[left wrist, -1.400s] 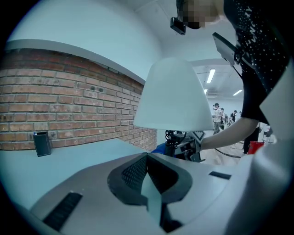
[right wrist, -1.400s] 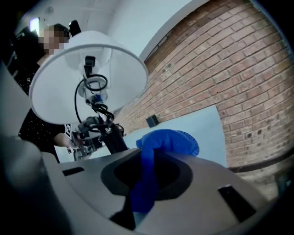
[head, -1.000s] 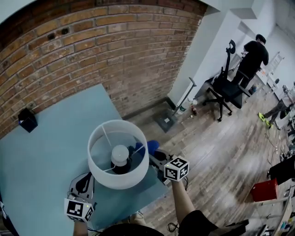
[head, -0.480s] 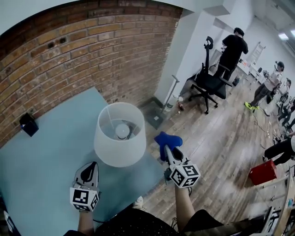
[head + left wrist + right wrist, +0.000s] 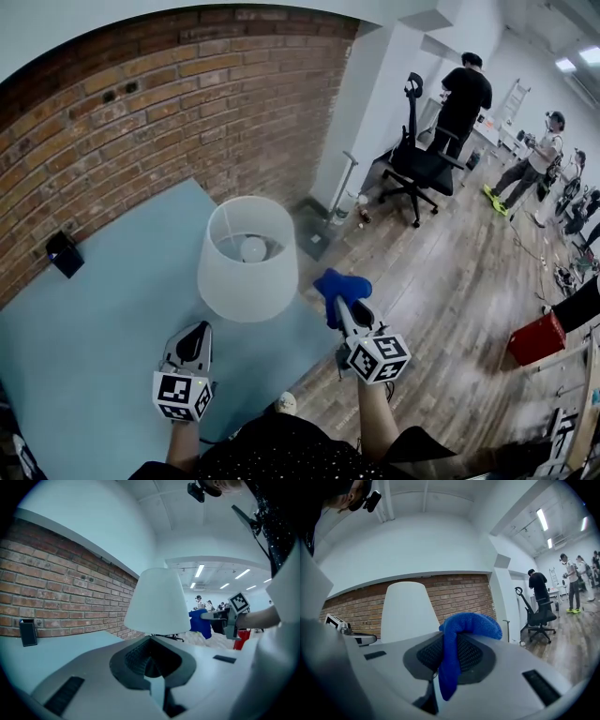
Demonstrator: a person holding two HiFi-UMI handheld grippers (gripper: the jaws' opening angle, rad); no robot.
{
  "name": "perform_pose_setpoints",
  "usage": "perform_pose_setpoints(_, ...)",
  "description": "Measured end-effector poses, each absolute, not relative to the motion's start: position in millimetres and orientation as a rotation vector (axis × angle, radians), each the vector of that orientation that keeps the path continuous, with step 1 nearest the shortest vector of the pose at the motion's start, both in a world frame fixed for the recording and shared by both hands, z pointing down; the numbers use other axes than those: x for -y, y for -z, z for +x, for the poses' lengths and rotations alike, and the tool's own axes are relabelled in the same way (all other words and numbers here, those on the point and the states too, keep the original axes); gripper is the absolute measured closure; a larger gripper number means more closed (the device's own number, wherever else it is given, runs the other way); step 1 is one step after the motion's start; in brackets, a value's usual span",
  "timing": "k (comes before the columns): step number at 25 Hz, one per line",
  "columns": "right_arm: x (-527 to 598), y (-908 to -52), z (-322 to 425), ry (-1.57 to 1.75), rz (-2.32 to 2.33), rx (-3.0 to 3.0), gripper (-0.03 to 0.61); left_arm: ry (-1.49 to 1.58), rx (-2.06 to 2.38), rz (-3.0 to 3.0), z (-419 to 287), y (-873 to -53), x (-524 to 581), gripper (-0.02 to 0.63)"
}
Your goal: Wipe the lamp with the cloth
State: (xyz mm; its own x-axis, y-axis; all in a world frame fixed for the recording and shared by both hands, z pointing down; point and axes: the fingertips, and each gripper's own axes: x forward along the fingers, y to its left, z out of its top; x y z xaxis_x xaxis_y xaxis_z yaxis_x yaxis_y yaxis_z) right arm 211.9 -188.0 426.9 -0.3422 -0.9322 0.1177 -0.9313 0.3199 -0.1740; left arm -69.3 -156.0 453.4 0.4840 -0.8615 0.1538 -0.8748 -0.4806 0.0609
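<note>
A lamp with a white shade [image 5: 248, 258] stands near the right edge of the light blue table [image 5: 103, 319]. My right gripper [image 5: 343, 305] hangs over the floor to the right of the shade, clear of it, shut on a blue cloth [image 5: 342, 284]. In the right gripper view the cloth [image 5: 461, 634] drapes over the jaws, with the shade [image 5: 407, 613] behind on the left. My left gripper [image 5: 192, 339] is over the table in front of the lamp, jaws shut and empty. The shade [image 5: 159, 601] rises just beyond the left gripper [image 5: 152, 665].
A small black box [image 5: 64, 253] sits on the table by the brick wall. Off the table's right edge lies wooden floor with a black office chair [image 5: 422, 164], a red box [image 5: 536, 339] and several people standing far back.
My right gripper with the cloth has drawn back from the shade to the right. The left gripper has pulled out from under the shade toward me.
</note>
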Motion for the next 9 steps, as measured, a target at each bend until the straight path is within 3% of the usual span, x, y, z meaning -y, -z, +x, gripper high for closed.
perform_pose_setpoints(9, 167.6, -430.1, 213.1, 0.352, -1.793, -2.517, 0.517, -0.152, 1.509, 2.618, -62.7, -451.2, 146.7, 0.604)
